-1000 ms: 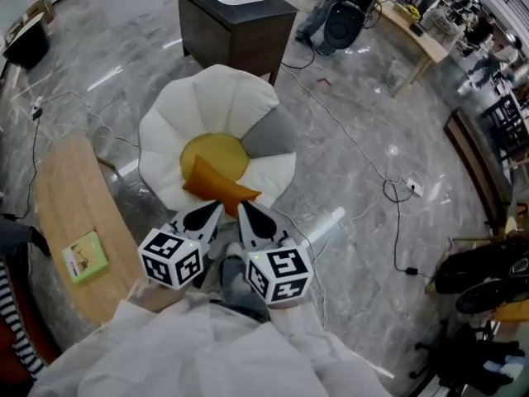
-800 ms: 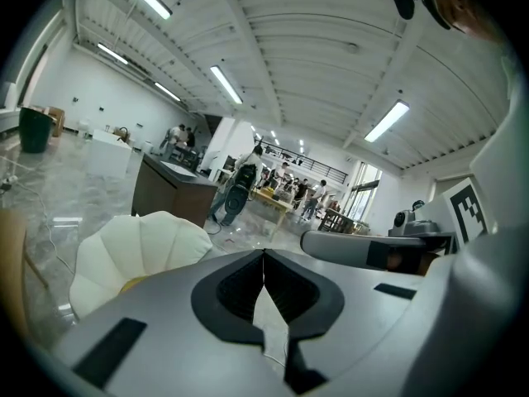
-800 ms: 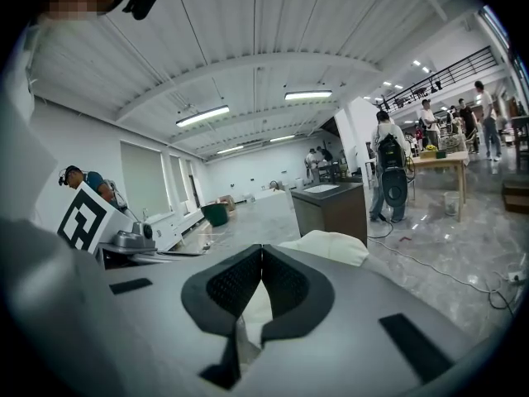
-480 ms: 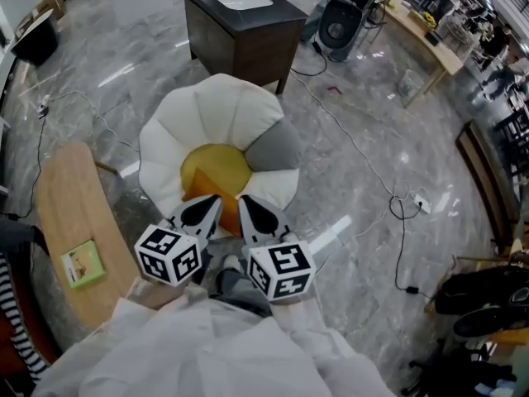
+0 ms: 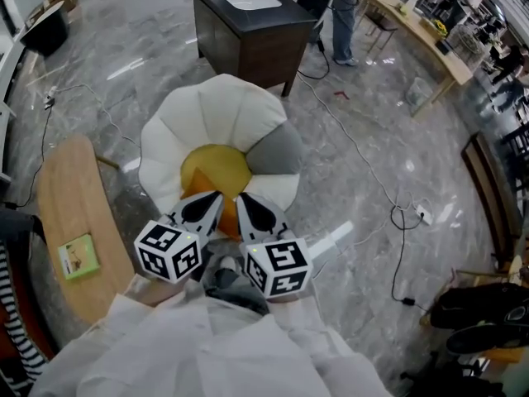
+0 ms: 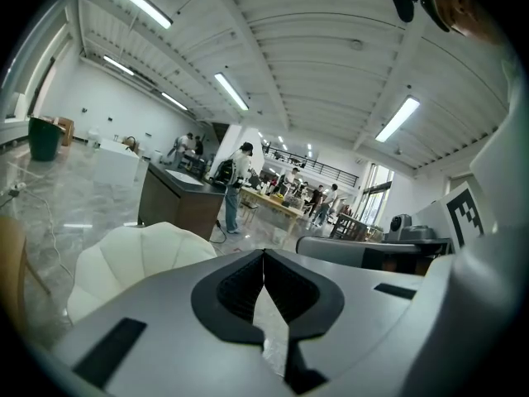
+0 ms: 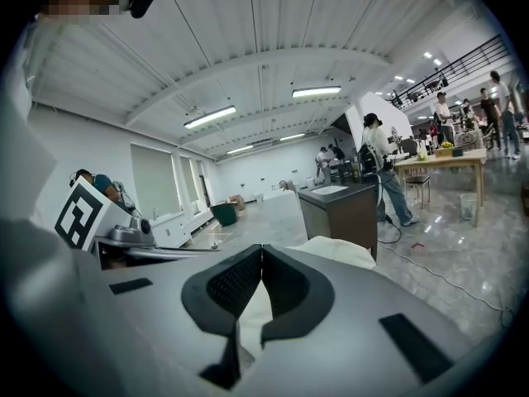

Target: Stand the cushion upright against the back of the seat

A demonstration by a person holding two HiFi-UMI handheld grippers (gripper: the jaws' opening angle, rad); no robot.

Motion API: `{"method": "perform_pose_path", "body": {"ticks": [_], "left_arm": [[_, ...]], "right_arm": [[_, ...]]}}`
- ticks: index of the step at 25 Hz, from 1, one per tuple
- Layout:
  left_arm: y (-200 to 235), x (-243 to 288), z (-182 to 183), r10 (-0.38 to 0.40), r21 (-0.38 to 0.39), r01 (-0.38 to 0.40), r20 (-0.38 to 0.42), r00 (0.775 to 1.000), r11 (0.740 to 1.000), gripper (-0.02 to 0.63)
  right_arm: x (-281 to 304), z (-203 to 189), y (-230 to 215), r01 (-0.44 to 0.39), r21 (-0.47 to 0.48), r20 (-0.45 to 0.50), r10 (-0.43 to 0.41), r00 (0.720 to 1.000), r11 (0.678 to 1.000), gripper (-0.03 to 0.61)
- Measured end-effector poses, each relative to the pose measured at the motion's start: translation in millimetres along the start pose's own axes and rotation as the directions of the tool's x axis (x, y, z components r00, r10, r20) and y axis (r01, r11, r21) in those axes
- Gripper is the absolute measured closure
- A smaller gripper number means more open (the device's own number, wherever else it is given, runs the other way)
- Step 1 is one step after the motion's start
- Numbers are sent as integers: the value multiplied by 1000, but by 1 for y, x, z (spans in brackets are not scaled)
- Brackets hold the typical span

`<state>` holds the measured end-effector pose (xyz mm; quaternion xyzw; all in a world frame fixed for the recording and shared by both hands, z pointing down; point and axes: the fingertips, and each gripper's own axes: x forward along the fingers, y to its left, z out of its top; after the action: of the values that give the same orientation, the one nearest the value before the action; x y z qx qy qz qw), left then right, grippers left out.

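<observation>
1. The fingers of both grippers are pressed together tip to tip, with nothing between them: the left gripper [image 6: 264, 256] and the right gripper [image 7: 262, 251].
2. One second ago the orange cushion [image 5: 226, 222] lay in full sight. Now both grippers have moved over the front of the chair [image 5: 223, 110], and only a strip of the cushion shows between them. It is at the lower centre of the head view, at the seat's front edge.
3. A person [image 5: 343, 11] now stands beside the dark cabinet [image 5: 248, 35] at the top.
4. The chair has soft white petals, one grey, around a round yellow seat centre [image 5: 216, 165]. The floor [image 5: 397, 122] is glossy grey stone. The pads [image 6: 240, 284] are black and ribbed.
</observation>
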<state>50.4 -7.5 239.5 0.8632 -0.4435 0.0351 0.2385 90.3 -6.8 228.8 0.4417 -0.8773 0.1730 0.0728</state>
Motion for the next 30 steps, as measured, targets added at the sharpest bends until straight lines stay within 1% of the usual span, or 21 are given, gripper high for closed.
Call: {"method": "perform_pose_path", "body": {"ticks": [3,10,18,25,30], "left_arm": [[1,2,-1,4,2,-4,0,1000,1000,606],[-5,6,-1,-15,-3,15,-19,1000,1000,606],[1,5,-7,-17,-19,16,-30,999,1000,606],[16,4,1,-50,-11,50,-30,998,999,606],[22,4,6,-83,-10,83,-51,995,997,606]], "right_arm": [[0,1,-3,2,2,6,-2,1000,1000,566],[-2,2,-1,13,5,-6,-13,1000,1000,566],[-1,-3,-4,41,25,-6,-41,999,999,566],[13,2,-1,70,26,11,-71,997,997,566],[21,5,5,92,34,6,-93,996,995,566]]}}
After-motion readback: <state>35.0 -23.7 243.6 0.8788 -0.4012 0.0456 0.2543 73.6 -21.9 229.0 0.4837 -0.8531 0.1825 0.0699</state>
